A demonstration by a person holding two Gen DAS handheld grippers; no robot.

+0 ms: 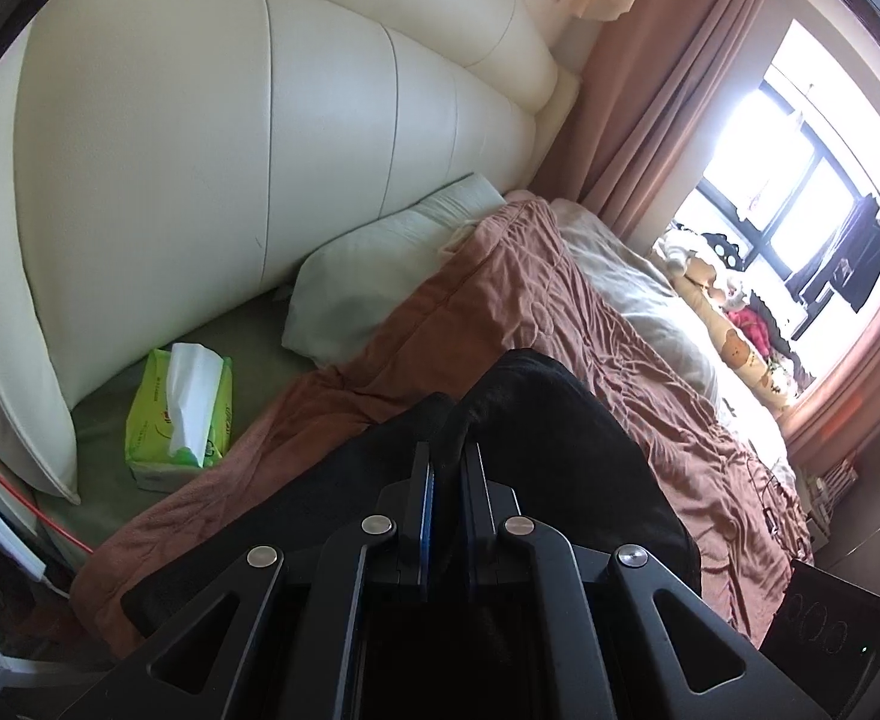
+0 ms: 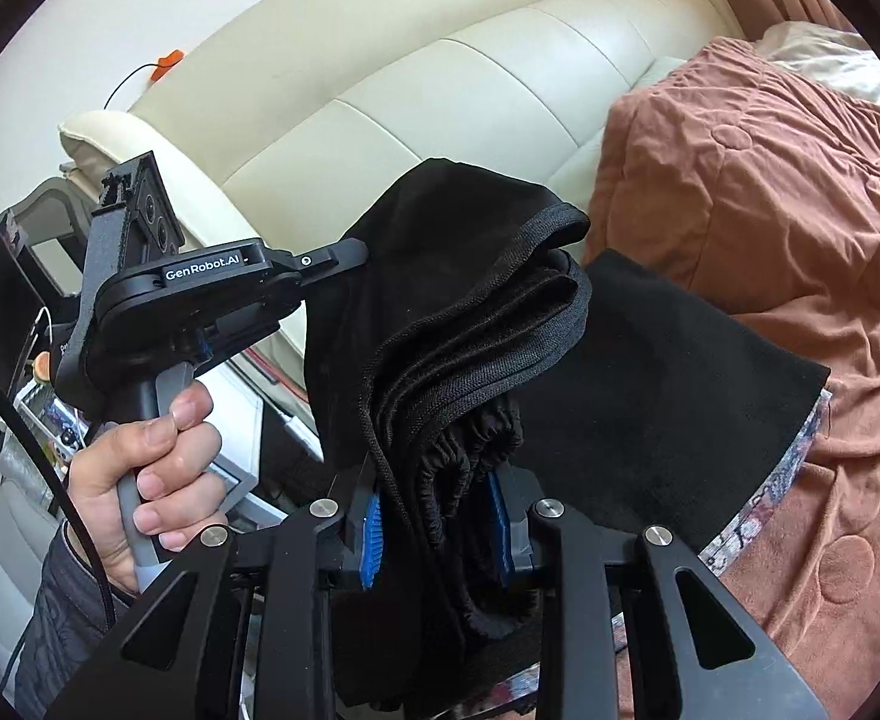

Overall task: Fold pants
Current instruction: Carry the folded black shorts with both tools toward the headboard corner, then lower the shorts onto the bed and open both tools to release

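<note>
Both of your grippers are pinching the black knit pants (image 2: 470,324): left gripper (image 1: 447,456) fingers nearly closed on a fold, right gripper (image 2: 437,516) blue-padded fingers clamping the bunched elastic waistband, fabric hanging above the rust-brown quilted bedspread (image 2: 770,192)

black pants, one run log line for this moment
stage: fold in progress | left gripper: shut on black fabric pants | right gripper: shut on bunched layers | pants: lifted over brown quilted bedspread
</note>
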